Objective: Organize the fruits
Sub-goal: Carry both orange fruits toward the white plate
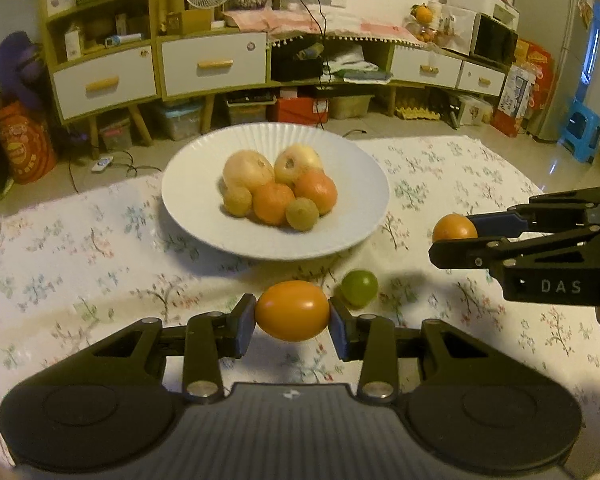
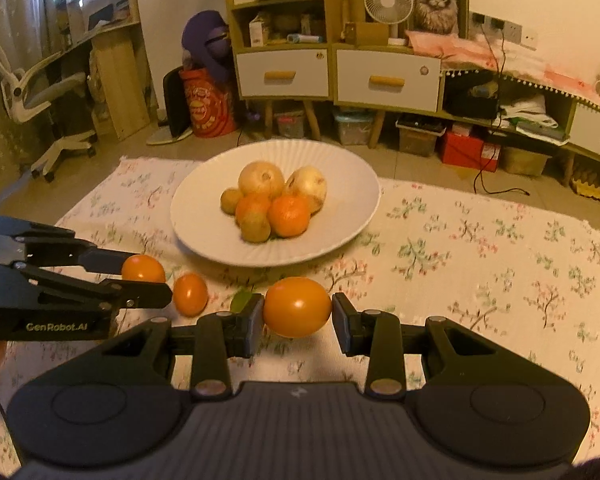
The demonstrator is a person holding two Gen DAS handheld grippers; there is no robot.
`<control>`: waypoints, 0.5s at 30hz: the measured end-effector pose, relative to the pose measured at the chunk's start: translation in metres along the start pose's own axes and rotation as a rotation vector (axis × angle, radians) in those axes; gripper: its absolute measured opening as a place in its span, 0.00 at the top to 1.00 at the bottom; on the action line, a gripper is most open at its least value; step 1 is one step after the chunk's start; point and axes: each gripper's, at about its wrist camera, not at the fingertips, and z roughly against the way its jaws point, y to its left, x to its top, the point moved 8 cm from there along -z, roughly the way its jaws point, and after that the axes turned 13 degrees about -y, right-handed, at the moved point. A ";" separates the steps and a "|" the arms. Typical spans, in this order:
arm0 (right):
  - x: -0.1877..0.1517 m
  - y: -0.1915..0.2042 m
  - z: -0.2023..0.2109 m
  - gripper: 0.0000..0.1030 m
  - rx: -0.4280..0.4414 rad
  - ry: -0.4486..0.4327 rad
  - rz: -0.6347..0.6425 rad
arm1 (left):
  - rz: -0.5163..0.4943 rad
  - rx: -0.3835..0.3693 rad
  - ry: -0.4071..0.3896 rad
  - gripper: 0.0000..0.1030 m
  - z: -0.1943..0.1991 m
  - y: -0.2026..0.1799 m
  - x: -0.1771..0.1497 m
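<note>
A: Left gripper (image 1: 292, 318), state?

B: Clenched on an oval orange fruit (image 1: 292, 311), blue pads pressed at either end. Carries it clear of the floral cloth (image 1: 100, 280), on the near side of the white plate (image 1: 188, 216).

A: Right gripper (image 2: 298, 314)?

B: Likewise clenched, on a second orange fruit (image 2: 297, 306) of the same kind (species not determinable from either view). Holds it above the cloth, also short of the plate. Stands just beside the left gripper, tips pointing across towards it.

A: Contents of the plate?

B: Two pale apples (image 1: 247, 170) at the back, two tangerines (image 1: 273, 203) in front, two small brownish fruits (image 1: 302, 214) at the edges of the heap. All touching, piled at the centre; rim left bare.

A: Anything loose on the cloth?

B: A loose orange fruit (image 2: 190, 294), seen only from the right wrist, lying near the left gripper's tip. Also a green fruit (image 1: 359, 288), round, resting between the plate and the two grippers (partly hidden behind a finger in the right wrist view). Neither one gripped or touched.

A: Surroundings?

B: Cloth spread on a tiled floor; sideboard with white drawers (image 1: 214, 64) along the wall behind.
</note>
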 end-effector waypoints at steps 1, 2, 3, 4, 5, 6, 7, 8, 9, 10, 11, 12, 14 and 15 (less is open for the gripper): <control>0.003 -0.001 -0.002 0.68 -0.002 -0.004 -0.002 | -0.008 0.004 -0.004 0.74 -0.001 0.001 0.002; 0.005 -0.001 -0.004 0.68 -0.004 -0.007 -0.002 | -0.015 0.010 -0.007 0.74 -0.002 0.002 0.004; 0.007 -0.001 -0.006 0.68 -0.005 -0.009 -0.001 | -0.021 0.015 -0.010 0.74 -0.004 0.004 0.005; 0.009 -0.002 -0.008 0.68 -0.006 -0.011 -0.001 | -0.025 0.021 -0.013 0.74 -0.005 0.006 0.006; 0.010 -0.002 -0.010 0.68 -0.008 -0.013 0.000 | -0.027 0.026 -0.016 0.74 -0.006 0.008 0.008; 0.012 -0.003 -0.012 0.68 -0.009 -0.015 -0.003 | -0.028 0.030 -0.019 0.74 -0.008 0.009 0.010; 0.014 -0.004 -0.013 0.68 -0.009 -0.017 -0.007 | -0.028 0.031 -0.022 0.74 -0.009 0.011 0.012; 0.015 -0.004 -0.015 0.68 -0.010 -0.018 -0.008 | -0.028 0.030 -0.026 0.74 -0.010 0.012 0.014; 0.017 -0.005 -0.016 0.68 -0.012 -0.020 -0.007 | -0.031 0.031 -0.031 0.74 -0.011 0.013 0.017; 0.019 -0.006 -0.018 0.68 -0.014 -0.020 -0.005 | -0.035 0.033 -0.036 0.74 -0.013 0.014 0.020; 0.021 -0.007 -0.020 0.68 -0.017 -0.021 -0.003 | -0.038 0.035 -0.040 0.74 -0.015 0.015 0.023; 0.023 -0.007 -0.023 0.68 -0.018 -0.020 -0.002 | -0.041 0.036 -0.041 0.74 -0.016 0.015 0.025; 0.026 -0.008 -0.028 0.68 -0.025 -0.019 -0.001 | -0.047 0.038 -0.044 0.74 -0.021 0.015 0.029; 0.027 -0.009 -0.031 0.68 -0.027 -0.018 -0.002 | -0.052 0.039 -0.043 0.74 -0.024 0.015 0.031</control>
